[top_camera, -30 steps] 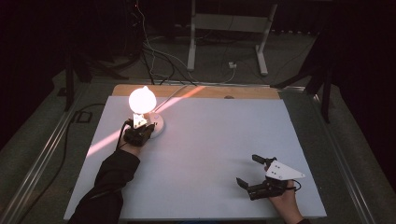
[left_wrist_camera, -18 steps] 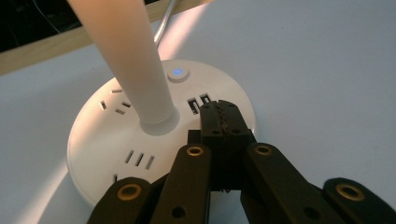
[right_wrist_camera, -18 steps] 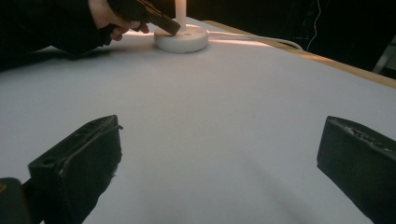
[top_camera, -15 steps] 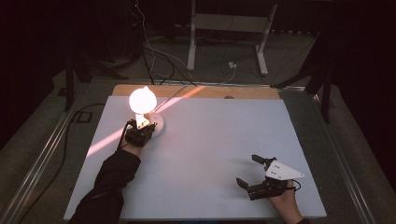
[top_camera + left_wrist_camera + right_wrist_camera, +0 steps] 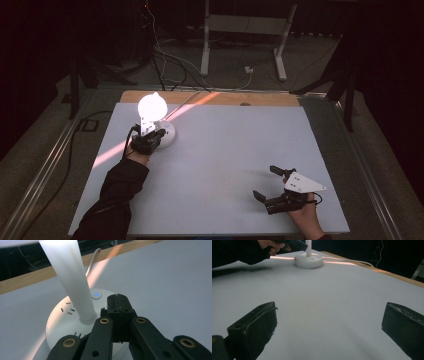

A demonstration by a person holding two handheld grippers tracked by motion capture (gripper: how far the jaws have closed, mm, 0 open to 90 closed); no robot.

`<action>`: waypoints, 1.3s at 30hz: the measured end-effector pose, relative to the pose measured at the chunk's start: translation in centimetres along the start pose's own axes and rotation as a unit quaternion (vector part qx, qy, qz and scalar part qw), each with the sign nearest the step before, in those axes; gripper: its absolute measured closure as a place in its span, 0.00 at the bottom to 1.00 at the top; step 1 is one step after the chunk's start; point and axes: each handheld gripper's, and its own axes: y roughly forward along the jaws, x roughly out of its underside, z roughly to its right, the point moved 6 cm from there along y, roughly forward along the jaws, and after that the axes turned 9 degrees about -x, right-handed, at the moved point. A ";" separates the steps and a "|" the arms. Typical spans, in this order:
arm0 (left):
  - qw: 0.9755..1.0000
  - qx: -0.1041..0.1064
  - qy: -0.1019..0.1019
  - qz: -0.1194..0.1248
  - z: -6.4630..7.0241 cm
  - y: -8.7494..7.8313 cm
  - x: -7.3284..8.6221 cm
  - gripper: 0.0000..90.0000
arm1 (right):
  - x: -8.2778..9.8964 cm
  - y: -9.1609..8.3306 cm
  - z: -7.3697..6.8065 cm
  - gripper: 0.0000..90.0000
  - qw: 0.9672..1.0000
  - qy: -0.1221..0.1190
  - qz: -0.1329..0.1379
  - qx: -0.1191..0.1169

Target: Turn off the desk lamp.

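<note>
A lit white lamp stands at the counter's far left corner, its round base under the left gripper. That gripper is clenched, jaws pressed together with nothing between them, tips over the base just beside the small blue-lit button, which lies slightly ahead and to the left of the tips, next to the upright stem. The right gripper rests well apart at the near right, jaws spread wide and empty, so the left is the nearer hand

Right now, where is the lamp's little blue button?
In the left gripper view, the blue button sits on the lamp base, just right of the stem, directly ahead of the shut left gripper.
</note>
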 end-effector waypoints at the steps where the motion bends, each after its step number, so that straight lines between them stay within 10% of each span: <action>1: 1.000 0.000 0.000 0.000 0.0 0.0 0.0 1.00 | 0.0 0.0 0.0 0.00 1.000 0.000 0.000 0.000; 39: 1.000 -0.002 0.023 -0.020 1.1 1.3 1.7 1.00 | 0.0 0.0 0.0 0.00 1.000 0.002 0.001 -0.001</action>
